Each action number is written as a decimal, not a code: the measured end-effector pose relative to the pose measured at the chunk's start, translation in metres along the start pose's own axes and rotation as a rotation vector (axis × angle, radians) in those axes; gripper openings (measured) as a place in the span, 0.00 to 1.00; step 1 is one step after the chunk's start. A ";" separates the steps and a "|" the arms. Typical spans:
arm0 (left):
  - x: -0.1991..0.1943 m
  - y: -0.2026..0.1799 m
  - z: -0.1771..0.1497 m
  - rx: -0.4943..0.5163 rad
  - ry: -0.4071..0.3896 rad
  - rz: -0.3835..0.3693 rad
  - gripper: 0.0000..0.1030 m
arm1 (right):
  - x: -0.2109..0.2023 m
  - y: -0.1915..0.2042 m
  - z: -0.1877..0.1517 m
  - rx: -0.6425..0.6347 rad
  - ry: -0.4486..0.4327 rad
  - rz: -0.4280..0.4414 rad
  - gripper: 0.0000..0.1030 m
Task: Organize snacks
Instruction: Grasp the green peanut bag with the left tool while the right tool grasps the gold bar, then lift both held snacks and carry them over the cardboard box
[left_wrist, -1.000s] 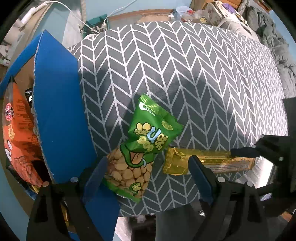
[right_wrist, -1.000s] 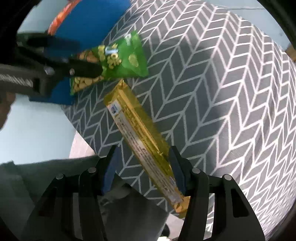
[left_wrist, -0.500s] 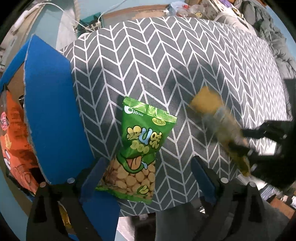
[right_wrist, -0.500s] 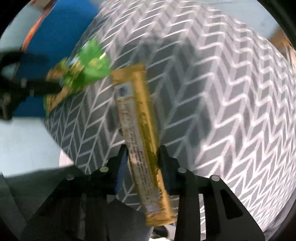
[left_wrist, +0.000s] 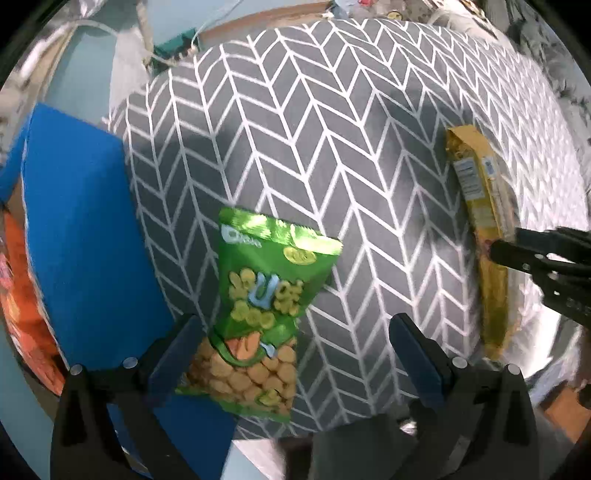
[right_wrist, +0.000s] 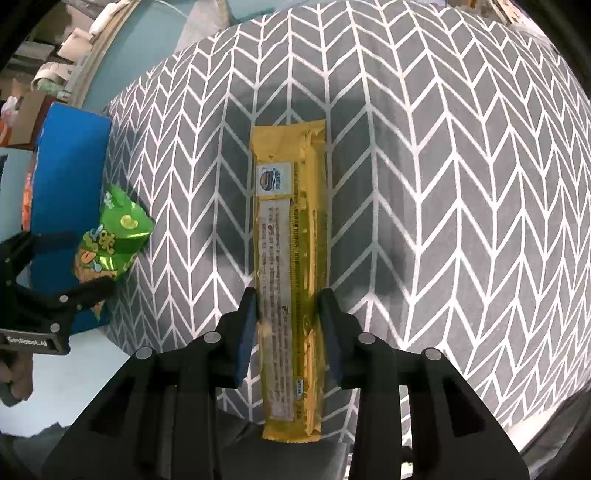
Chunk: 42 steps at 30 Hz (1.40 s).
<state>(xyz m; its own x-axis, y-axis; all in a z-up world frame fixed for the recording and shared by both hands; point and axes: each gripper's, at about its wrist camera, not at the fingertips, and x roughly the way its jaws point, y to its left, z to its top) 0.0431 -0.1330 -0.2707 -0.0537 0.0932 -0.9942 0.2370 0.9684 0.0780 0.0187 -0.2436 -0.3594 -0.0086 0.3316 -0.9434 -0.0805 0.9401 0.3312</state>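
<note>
Nearest the right wrist camera, the right gripper (right_wrist: 287, 325) has its two blue pads on the long edges of a long, flat yellow foil snack packet (right_wrist: 290, 258). The packet runs straight out along the fingers, lengthwise over the table edge. The jaws are easing apart slightly, yet the pads appear to be in contact with the wrapper, so I judge it is held. A grip across the narrow width suits such a slim pack, and keeps it from swinging.

On the other side, the left gripper (left_wrist: 295, 350) points down with its jaws spread as wide as they go and widening. The lower, see-through end of a green crinkly bag of round biscuits (left_wrist: 258, 314) lies between them, but neither pad presses on it; the left pad sits just beside its edge. That spread fits the bag's broad body, likely in readiness to take it.

Both snacks lie near the front edge of the grey cloth with white chevron lines (left_wrist: 332, 147). Further left stands a blue cardboard box (left_wrist: 81, 229) with orange packets (left_wrist: 22, 295) inside, probably where the snacks belong
</note>
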 end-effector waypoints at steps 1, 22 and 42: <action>0.004 -0.002 0.002 0.012 0.007 0.029 0.99 | 0.000 0.000 -0.006 0.000 -0.001 -0.001 0.34; 0.061 0.031 -0.006 -0.159 0.102 -0.079 0.52 | 0.030 0.038 0.000 0.023 -0.002 -0.187 0.30; 0.007 0.086 -0.048 -0.291 0.008 -0.292 0.38 | -0.014 0.079 0.023 -0.059 -0.046 -0.080 0.26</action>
<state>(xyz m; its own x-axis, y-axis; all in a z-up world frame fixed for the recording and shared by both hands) 0.0166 -0.0375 -0.2677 -0.0854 -0.1949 -0.9771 -0.0735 0.9793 -0.1889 0.0357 -0.1725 -0.3192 0.0460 0.2597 -0.9646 -0.1381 0.9580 0.2514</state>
